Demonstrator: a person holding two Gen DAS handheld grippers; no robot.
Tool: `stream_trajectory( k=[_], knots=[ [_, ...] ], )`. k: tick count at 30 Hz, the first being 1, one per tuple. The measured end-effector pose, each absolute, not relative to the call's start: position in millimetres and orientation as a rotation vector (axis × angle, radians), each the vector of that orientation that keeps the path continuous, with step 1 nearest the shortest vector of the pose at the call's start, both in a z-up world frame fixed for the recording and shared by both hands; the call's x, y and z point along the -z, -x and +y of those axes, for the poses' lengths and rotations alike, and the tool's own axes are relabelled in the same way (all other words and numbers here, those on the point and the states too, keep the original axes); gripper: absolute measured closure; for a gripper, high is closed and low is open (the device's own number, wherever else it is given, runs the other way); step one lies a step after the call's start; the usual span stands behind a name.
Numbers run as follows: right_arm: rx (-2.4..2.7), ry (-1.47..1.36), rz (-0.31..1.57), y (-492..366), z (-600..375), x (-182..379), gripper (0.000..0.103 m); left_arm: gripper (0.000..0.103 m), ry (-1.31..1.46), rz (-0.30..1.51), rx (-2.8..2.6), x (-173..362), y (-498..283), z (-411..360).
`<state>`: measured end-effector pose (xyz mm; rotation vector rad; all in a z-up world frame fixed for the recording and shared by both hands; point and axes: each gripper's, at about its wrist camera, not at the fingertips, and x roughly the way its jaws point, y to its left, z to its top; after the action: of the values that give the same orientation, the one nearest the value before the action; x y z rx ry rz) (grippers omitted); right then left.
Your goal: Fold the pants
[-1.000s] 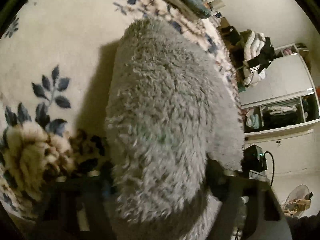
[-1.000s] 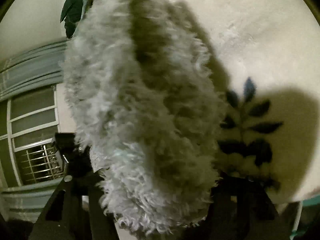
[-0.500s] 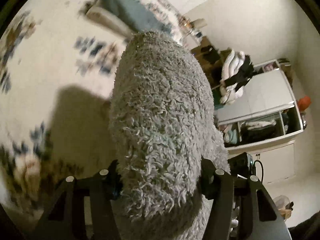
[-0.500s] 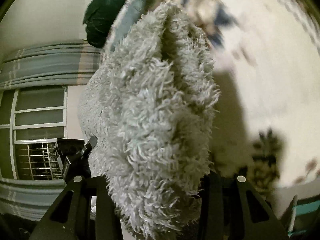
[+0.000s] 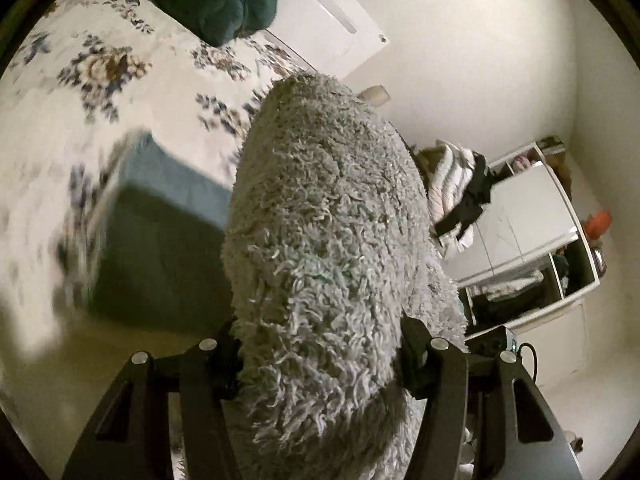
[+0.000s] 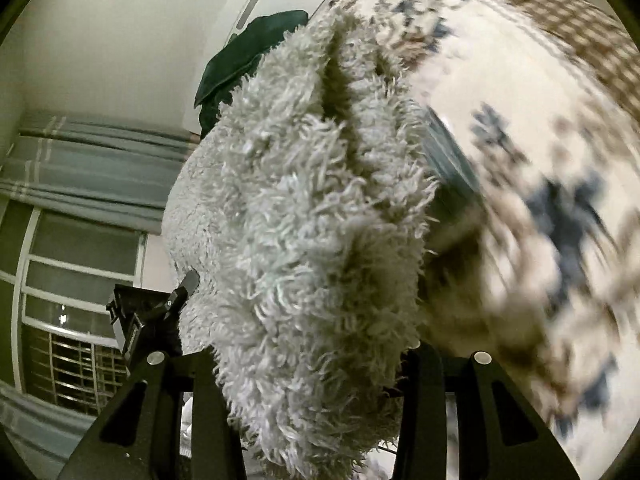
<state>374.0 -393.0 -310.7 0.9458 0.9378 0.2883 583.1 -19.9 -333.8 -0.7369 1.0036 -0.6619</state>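
Pants (image 5: 336,264) of thick, shaggy grey fleece, judged soft, bulky and limp, are held bunched above the floral bed (image 5: 52,120), pinched by the left gripper (image 5: 320,354) and right gripper (image 6: 316,364) fingers closed on an edge.

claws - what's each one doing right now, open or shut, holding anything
Left claw: shut on the fuzzy grey pants, lifted above the floral bedspread.
Right claw: shut on the same fuzzy grey pants.
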Motion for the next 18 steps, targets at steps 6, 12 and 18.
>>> stream_trajectory(
  k=[6, 12, 18],
  knots=[
    [-0.251, -0.919, 1.006, -494, -330, 347, 0.061, 0.047, 0.688, 1.105, 0.565, 391, -662, 5],
    [-0.143, -0.84, 1.147, -534, -309, 379, 0.044, 0.039, 0.634, 1.221, 0.476, 439, -671, 23],
    [0.102, -0.61, 1.161, -518, -303, 346, 0.012, 0.023, 0.481, 1.173, 0.371, 405, -651, 22]
  ],
)
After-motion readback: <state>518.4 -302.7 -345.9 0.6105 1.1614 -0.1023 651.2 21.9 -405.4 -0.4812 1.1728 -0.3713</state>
